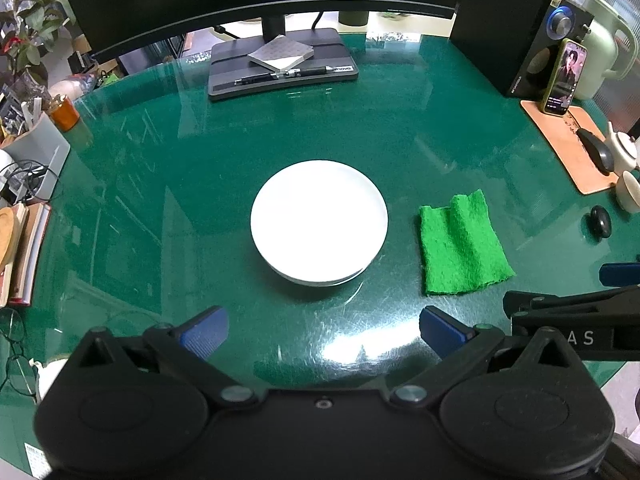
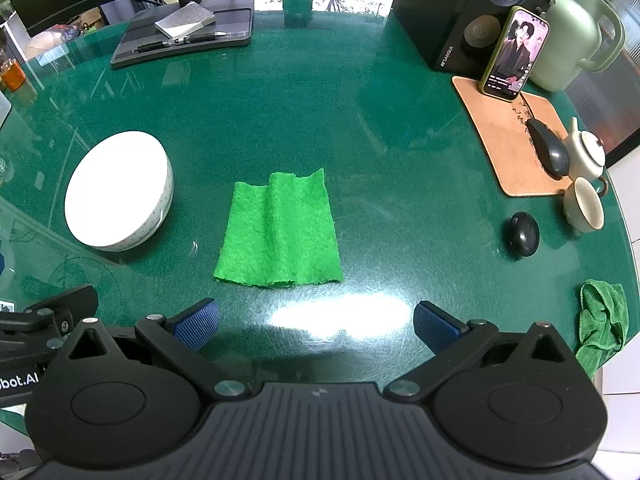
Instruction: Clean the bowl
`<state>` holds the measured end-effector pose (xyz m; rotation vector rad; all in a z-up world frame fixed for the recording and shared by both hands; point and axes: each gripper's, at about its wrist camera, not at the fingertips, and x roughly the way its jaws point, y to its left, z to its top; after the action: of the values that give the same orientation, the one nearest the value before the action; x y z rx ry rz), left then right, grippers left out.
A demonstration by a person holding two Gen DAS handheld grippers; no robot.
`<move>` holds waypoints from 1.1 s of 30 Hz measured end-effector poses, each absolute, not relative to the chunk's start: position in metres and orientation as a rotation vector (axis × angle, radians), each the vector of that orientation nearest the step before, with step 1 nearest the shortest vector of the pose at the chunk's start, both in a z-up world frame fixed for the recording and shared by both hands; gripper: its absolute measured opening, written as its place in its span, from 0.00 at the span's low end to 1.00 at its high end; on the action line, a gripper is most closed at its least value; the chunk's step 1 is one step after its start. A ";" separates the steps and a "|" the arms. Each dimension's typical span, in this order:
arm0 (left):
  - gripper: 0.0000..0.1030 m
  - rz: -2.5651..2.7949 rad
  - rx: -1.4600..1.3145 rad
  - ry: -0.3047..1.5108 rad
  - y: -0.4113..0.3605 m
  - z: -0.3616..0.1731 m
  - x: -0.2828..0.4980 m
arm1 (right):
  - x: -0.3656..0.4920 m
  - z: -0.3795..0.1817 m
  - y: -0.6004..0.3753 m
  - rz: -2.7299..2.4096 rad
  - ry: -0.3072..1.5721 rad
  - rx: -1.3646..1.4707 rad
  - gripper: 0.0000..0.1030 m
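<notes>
A white bowl stands upright on the green glass table, straight ahead of my left gripper, which is open and empty a short way in front of it. A bright green cloth lies flat just right of the bowl. In the right wrist view the cloth lies straight ahead of my right gripper, which is open and empty, and the bowl sits to the left of the cloth. The right gripper's body also shows at the right edge of the left wrist view.
A monitor stand with a notepad and pens is at the back. A speaker, a phone, a kettle, a cork mat with a teapot and cup stand at right. A black puck and a crumpled green rag lie near the right edge. Books and clutter are at left.
</notes>
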<state>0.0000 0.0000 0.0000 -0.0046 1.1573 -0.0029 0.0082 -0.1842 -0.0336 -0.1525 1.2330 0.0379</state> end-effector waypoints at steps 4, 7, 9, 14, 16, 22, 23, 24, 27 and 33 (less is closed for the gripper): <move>0.99 -0.006 -0.007 1.162 0.000 -0.001 0.000 | 0.007 -0.034 -0.184 0.036 1.231 -0.153 1.00; 0.99 -0.008 -0.008 1.166 0.000 -0.001 0.000 | 0.007 -0.034 -0.184 0.035 1.229 -0.154 1.00; 0.99 -0.009 -0.009 1.169 0.000 -0.001 0.000 | 0.008 -0.035 -0.183 0.035 1.229 -0.153 1.00; 0.99 -0.006 -0.005 1.170 -0.001 -0.003 0.000 | 0.006 -0.036 -0.184 0.034 1.228 -0.152 1.00; 0.99 -0.007 -0.004 1.171 -0.001 -0.003 0.000 | 0.006 -0.035 -0.184 0.034 1.229 -0.151 1.00; 0.99 -0.009 -0.004 1.177 -0.001 -0.003 0.001 | 0.005 -0.035 -0.184 0.036 1.231 -0.150 1.00; 0.99 -0.010 -0.003 1.177 0.000 -0.003 0.001 | 0.006 -0.036 -0.184 0.036 1.233 -0.149 1.00; 0.99 -0.010 -0.003 1.178 0.000 -0.002 0.002 | 0.007 -0.036 -0.184 0.037 1.235 -0.149 1.00; 0.99 -0.011 -0.002 1.180 0.000 -0.002 0.002 | 0.007 -0.036 -0.184 0.037 1.237 -0.149 1.00; 0.99 -0.012 -0.002 1.182 0.000 -0.003 0.003 | 0.007 -0.036 -0.184 0.037 1.238 -0.149 1.00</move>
<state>0.0027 0.0001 -0.0033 -0.0020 1.1819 -0.0116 0.0066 -0.1843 -0.0359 -0.1488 1.2377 0.0367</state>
